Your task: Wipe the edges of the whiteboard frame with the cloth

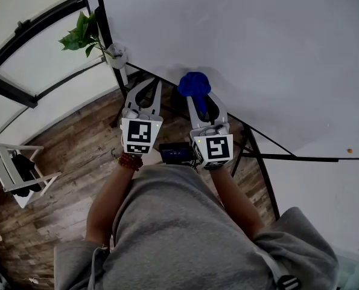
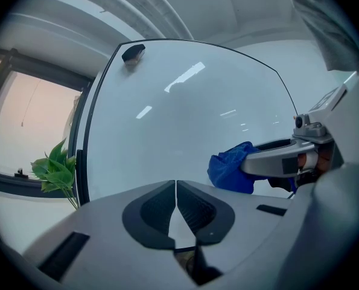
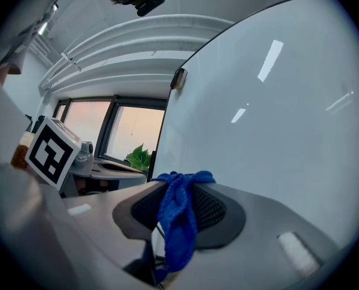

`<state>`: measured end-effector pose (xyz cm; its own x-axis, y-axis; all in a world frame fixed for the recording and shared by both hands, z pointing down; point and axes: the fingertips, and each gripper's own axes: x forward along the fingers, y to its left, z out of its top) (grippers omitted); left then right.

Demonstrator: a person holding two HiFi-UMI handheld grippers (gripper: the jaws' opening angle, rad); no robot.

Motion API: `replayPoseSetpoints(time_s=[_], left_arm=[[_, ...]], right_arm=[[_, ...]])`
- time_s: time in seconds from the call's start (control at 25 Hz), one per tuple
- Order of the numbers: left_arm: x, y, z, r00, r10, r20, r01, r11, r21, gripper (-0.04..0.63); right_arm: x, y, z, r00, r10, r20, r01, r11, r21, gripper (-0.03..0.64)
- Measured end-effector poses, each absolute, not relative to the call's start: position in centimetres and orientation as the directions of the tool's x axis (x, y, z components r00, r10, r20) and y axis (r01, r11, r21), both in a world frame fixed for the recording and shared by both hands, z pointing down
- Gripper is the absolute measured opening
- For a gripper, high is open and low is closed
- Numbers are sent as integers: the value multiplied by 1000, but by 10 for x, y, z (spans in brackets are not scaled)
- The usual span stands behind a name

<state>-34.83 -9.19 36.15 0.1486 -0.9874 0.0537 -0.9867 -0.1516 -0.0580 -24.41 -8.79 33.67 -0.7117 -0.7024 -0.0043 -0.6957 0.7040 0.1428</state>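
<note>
- Green plant [image 1: 81, 34] stands left of the whiteboard [image 1: 245, 47].
- Left gripper [image 2: 176, 189] points at the board, its jaws closed on nothing.
- Blue cloth [image 1: 194, 84] is pinched in the right gripper [image 3: 180, 186], near the lower edge of the frame [image 1: 102, 17]. By my judgement the wiping is not yet started.
- Only the gripper views show a dark clip [image 3: 178, 78] on the board's top corner.

This looks like an office or meeting room. A large whiteboard [image 1: 239, 53] on a black stand [image 1: 256, 153] fills the upper right of the head view, above a wood-plank floor [image 1: 70, 156]. Dark-framed windows [image 3: 137, 128] show at the left of the right gripper view. The head view has a leafy plant [image 1: 82, 34] at upper left and a white chair [image 1: 10, 171] at lower left.
</note>
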Motion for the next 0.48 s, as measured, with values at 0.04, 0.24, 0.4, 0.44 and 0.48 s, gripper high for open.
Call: replayPoseSetpoints(time_s=[0.04, 0.24, 0.4, 0.44, 0.48], left_arm=[[-348, -91, 361, 150, -987, 53, -986, -154, -59, 15], [-347, -86, 361, 155, -986, 52, -985, -158, -62, 15], [-349, -85, 362, 159, -986, 55, -985, -163, -60, 15], [-349, -85, 361, 161, -986, 53, -985, -164, -58, 15], [-349, -84, 361, 162, -986, 51, -985, -164, -56, 15]], right_arm=[[-244, -87, 338, -713, -701, 0, -694, 705, 145, 132], [-244, -83, 342, -711, -703, 14, -694, 705, 145, 132], [-244, -83, 344, -709, -705, 21, -695, 704, 149, 132], [-244, -82, 345, -709, -705, 23, -694, 703, 151, 132], [-244, -82, 346, -709, -705, 25, -694, 703, 154, 132]])
